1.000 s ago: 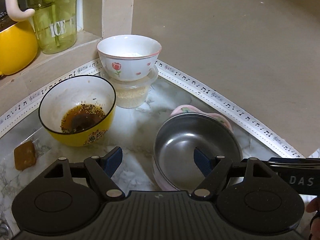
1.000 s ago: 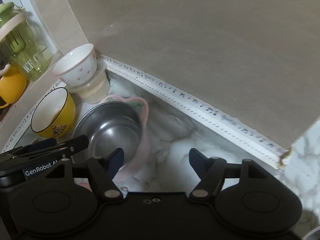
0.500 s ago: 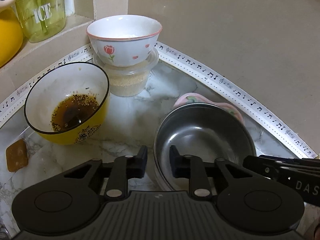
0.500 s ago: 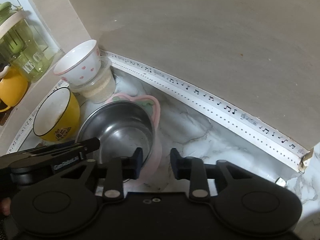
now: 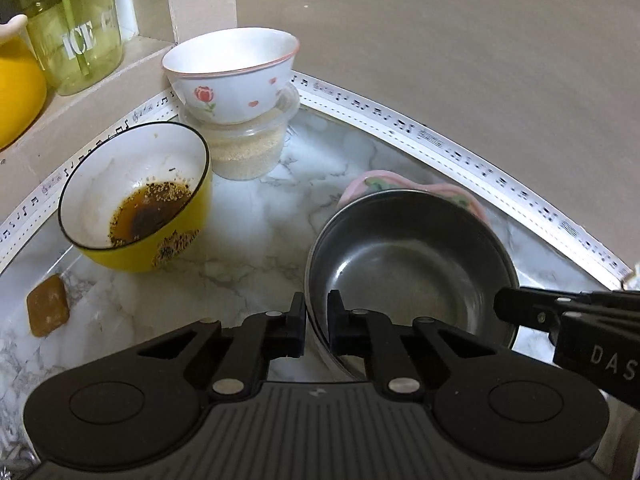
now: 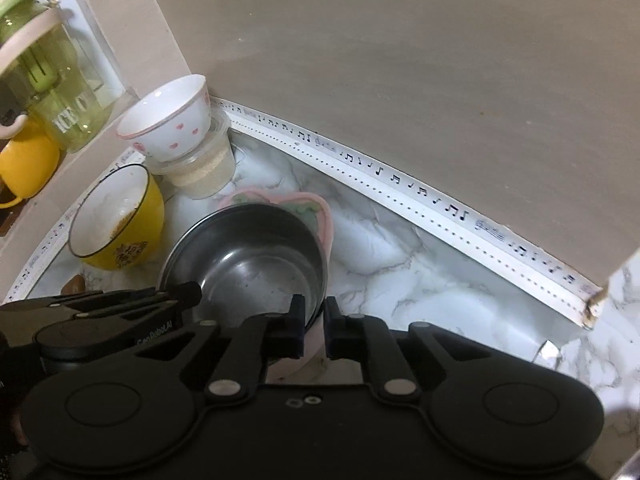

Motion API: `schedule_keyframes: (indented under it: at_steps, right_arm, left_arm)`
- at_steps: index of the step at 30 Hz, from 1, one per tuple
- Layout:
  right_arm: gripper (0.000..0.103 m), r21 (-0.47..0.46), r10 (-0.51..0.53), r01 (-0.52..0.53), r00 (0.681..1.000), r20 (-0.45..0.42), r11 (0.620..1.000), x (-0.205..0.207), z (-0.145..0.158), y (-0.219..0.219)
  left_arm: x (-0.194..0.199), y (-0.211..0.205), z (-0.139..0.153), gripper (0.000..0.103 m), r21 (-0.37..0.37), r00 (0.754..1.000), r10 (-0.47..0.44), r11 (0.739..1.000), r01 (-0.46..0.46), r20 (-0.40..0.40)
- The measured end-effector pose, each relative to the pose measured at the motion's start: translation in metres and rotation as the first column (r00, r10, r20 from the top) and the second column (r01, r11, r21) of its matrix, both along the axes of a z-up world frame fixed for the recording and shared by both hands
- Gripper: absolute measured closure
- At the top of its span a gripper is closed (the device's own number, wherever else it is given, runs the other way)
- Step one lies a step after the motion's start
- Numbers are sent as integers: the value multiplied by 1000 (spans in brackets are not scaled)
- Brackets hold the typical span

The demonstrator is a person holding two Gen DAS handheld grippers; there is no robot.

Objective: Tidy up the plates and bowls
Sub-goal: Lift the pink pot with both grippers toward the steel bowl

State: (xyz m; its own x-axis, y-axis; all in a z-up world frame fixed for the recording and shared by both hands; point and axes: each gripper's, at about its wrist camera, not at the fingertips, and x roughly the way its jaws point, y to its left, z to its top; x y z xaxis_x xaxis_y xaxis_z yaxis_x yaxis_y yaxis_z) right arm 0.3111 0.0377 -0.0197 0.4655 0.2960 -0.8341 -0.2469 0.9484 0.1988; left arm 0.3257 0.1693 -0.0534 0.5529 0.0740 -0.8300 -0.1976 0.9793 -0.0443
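Observation:
A steel bowl (image 5: 408, 280) (image 6: 248, 264) sits nested in a pink flower-shaped dish (image 5: 452, 196) (image 6: 316, 208) on the marble counter. My left gripper (image 5: 317, 320) is shut on the bowl's near left rim, one finger outside and one inside. My right gripper (image 6: 314, 322) is shut on the opposite side, pinching the steel rim and the pink dish's wall together. Each gripper shows in the other's view: the right gripper (image 5: 504, 308) at the bowl's right edge, the left gripper (image 6: 188, 294) at its left edge. To the left, a yellow bowl (image 5: 136, 204) (image 6: 116, 220) holds brown sauce dregs.
A white bowl with red flowers (image 5: 232, 76) stands on a clear plastic tub (image 5: 248, 152) in the back corner. A brown cube (image 5: 47, 310) lies at the left. On the ledge are a green jar (image 5: 76, 28) and a yellow mug (image 5: 16, 88). Beige walls close the corner.
Both grippers went from wide open to shut on the steel bowl's rim. The hands stayed almost in place, and the bowl and dish have not shifted.

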Motion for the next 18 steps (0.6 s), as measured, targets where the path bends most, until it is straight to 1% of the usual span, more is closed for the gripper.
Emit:
schedule_keyframes:
  at_steps: [4,9,18]
  right_arm:
    - [93,2,1,-1,1000,6,1000,-14,9,-10]
    - [93,28,0,0,1000,20,1000,-31,24,-29]
    - [93,57,-55,52,997,59,997,-68,55,-68]
  left_arm:
    - [-12,-12,10,94,-2,1000,-19,1000,19,14]
    - [-27,-28,26,94,-5,998,-52,999,52,32]
    - [-59,-66,60,94,-6,989,-124,992,125,81]
